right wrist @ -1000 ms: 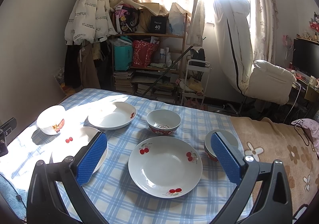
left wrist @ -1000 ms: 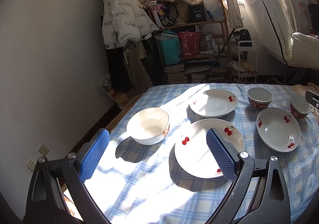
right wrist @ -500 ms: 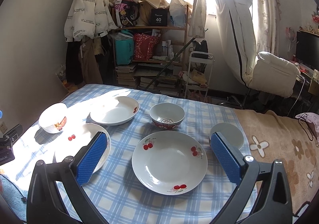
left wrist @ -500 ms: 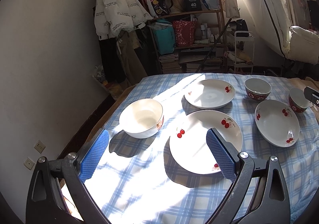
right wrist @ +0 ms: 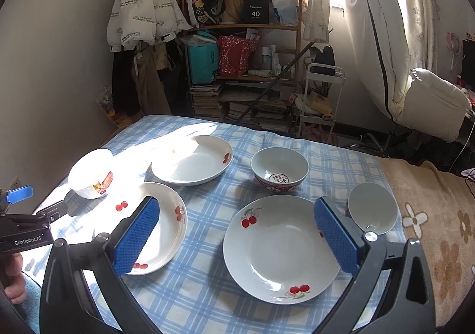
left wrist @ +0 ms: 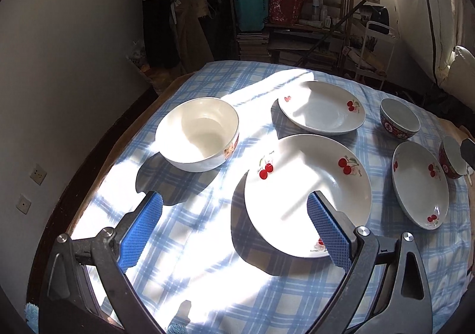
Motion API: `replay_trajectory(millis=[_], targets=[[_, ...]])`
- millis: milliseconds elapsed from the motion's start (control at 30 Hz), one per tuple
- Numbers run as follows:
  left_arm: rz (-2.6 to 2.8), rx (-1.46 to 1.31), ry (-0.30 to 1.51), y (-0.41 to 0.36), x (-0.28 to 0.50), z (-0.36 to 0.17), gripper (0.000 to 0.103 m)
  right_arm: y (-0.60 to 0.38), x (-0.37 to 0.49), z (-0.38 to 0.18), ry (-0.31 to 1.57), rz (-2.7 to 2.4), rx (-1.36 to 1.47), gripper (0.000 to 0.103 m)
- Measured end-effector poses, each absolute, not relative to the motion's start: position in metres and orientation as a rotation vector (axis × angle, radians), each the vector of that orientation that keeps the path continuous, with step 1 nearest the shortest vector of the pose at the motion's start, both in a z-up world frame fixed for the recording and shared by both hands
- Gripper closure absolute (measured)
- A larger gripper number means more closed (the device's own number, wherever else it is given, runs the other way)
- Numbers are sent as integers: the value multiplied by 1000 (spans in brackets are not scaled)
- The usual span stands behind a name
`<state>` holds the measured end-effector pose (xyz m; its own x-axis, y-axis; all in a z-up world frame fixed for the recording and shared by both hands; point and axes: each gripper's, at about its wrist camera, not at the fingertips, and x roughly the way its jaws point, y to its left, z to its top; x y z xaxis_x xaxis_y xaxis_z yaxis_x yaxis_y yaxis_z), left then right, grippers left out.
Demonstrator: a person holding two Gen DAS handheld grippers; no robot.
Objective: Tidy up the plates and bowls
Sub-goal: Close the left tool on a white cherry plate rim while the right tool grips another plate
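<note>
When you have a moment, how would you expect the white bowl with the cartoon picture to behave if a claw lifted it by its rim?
The white bowl looks like glazed ceramic, so probably stiff, fairly heavy and breakable if dropped. Its glossy wall may slip between the pads, though their blue texture should help. Deep and empty, it would likely tilt when held by one side of the rim.

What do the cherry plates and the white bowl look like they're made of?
Cherry plates: probably glazed ceramic or porcelain; glossy white faces catch window glare, and the cherries look printed. White bowl: likely the same, smooth, shiny and thick-rimmed. Melamine can't be ruled out from looks alone.
</note>
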<state>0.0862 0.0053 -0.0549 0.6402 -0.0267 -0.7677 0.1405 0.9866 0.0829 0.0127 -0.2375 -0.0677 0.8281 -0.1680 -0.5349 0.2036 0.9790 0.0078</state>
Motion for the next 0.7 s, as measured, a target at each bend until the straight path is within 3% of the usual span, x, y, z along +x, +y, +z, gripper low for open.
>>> replay_trajectory(millis=[533,700], targets=[[-89,139,1066,-1,131,-104,6,-216,84,-107,705,-104,51,7],[-89,146,1111,-7,142,-118,6,-219,106,-123,759,-86,80,15]])
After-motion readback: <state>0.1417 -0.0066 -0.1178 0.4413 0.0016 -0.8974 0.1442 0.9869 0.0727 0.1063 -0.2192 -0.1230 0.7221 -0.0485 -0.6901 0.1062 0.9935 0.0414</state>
